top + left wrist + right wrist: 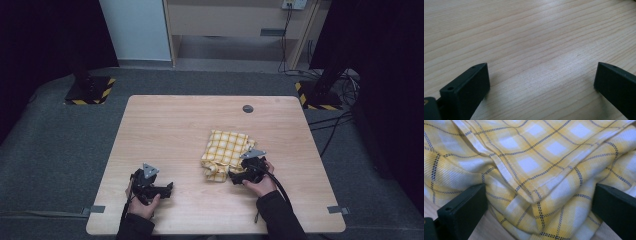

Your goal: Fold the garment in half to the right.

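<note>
A yellow checked cloth (225,150) lies folded and bunched on the wooden table (175,130), right of centre. My right gripper (234,176) is at the cloth's near right corner, its jaws wide apart on either side of a folded edge of the cloth (536,185) without closing on it. My left gripper (167,189) rests low near the table's front left, far from the cloth. It is open, with bare wood (536,50) between its fingers (469,87).
A small dark round grommet (248,108) sits in the table near its far edge. Tape strips (98,209) mark the front corners. Stand bases with yellow-black stripes (90,90) and cables (330,125) lie on the grey floor beyond the table.
</note>
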The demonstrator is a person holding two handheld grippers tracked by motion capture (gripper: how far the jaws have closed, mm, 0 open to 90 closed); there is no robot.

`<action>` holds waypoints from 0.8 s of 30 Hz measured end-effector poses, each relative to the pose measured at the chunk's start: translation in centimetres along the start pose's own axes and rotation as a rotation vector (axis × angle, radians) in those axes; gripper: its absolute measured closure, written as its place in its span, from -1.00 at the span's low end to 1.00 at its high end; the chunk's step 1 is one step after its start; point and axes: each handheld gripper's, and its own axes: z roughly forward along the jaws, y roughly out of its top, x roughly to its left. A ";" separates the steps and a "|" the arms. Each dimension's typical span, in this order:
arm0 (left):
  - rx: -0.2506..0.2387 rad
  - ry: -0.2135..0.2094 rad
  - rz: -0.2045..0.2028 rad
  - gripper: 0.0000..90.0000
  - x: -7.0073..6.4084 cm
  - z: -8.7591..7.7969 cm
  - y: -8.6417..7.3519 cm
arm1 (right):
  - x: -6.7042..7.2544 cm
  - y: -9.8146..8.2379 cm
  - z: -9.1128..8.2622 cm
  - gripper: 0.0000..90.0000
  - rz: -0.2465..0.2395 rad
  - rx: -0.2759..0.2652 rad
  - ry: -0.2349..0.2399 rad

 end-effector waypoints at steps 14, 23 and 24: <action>0.000 0.000 0.000 -1.00 0.0 0.0 0.0 | -0.2 0.4 0.7 -0.99 -0.010 -0.022 0.011; 0.000 0.000 0.000 -1.00 0.0 0.0 0.0 | -0.3 1.4 1.6 -0.99 -0.014 -0.022 0.015; 0.000 0.000 0.000 -1.00 0.0 0.0 0.0 | -0.3 1.4 1.6 -0.99 -0.016 -0.021 0.015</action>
